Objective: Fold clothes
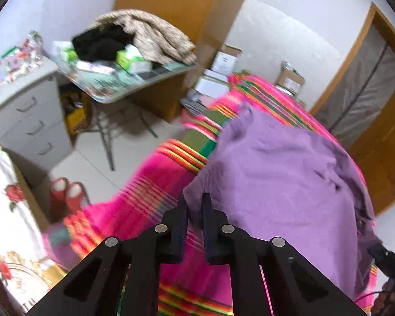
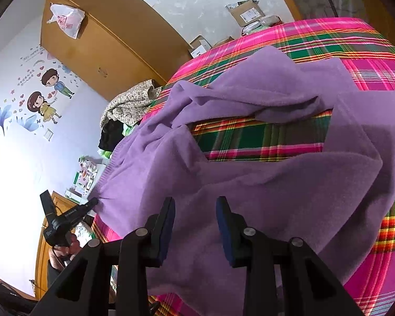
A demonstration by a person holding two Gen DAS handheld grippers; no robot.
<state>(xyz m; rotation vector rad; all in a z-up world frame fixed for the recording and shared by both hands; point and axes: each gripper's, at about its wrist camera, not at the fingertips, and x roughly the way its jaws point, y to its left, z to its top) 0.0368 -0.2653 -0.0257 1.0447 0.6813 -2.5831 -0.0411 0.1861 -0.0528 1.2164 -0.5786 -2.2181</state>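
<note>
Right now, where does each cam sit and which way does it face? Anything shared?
Left wrist: sits on the left gripper, angled down along its fingers across the plaid bedspread toward a cluttered table and grey drawers; its own fingers pinch an edge of the purple garment.
Right wrist: sits on the right gripper, angled down over the garment toward a wardrobe and wall stickers; own fingers show, plus the other gripper and a hand.
Shared: garment, bedspread, left gripper.

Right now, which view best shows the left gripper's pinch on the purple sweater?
The right wrist view: the left gripper bunches the purple sweater at its hem. The left wrist view shows only a corner between its fingers.
</note>
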